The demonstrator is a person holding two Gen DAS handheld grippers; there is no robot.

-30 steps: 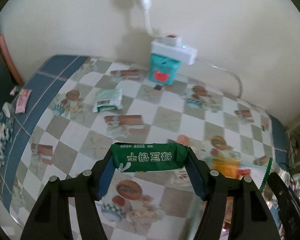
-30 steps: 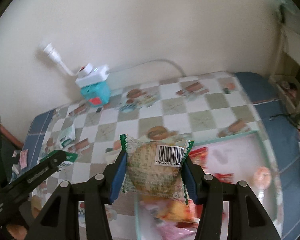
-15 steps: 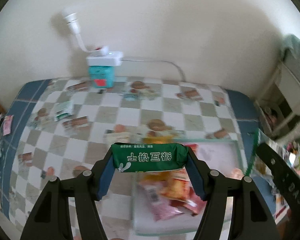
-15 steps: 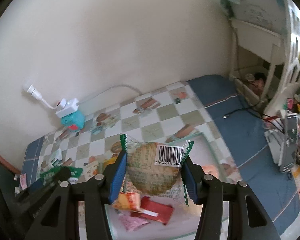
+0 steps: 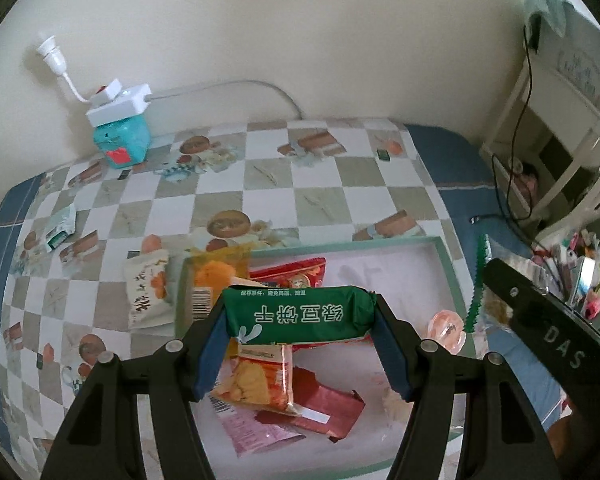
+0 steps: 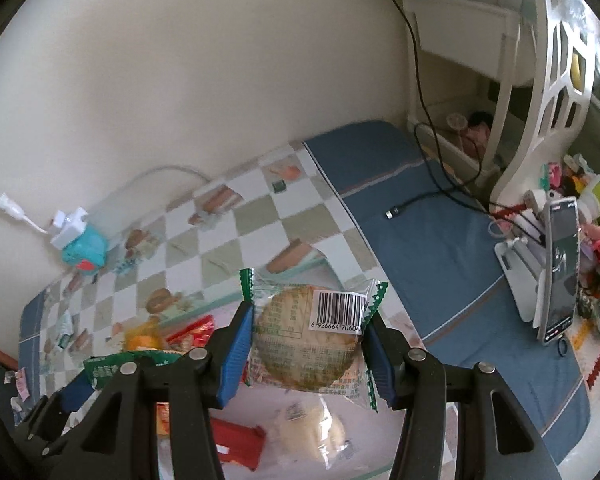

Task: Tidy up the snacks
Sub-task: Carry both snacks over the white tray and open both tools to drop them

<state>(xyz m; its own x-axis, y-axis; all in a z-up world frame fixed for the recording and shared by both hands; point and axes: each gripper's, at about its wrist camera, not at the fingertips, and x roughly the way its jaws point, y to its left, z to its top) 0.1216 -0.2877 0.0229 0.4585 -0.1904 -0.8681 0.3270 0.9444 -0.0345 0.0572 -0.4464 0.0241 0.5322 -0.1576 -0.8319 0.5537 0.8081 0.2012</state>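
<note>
Snacks: we see tray [image 5: 447, 264] already holding several packs. Left gripper [image 5: 300, 322] clamps green pack [image 5: 298, 314], right gripper [image 6: 308, 344] clamps biscuit [image 6: 306, 340], both above tray. White pack [image 5: 146, 292] and small green packet [image 5: 60, 230] remain on table.

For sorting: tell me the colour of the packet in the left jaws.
Green packet, white lettering; left wrist view.

tray [image 5: 444, 264] near edge cut off, red packet [image 5: 332, 412] partly buried, shelf clutter [image 6: 580, 200] blurred

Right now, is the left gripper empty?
No, the left gripper is shut on a green snack packet above the tray.
</note>
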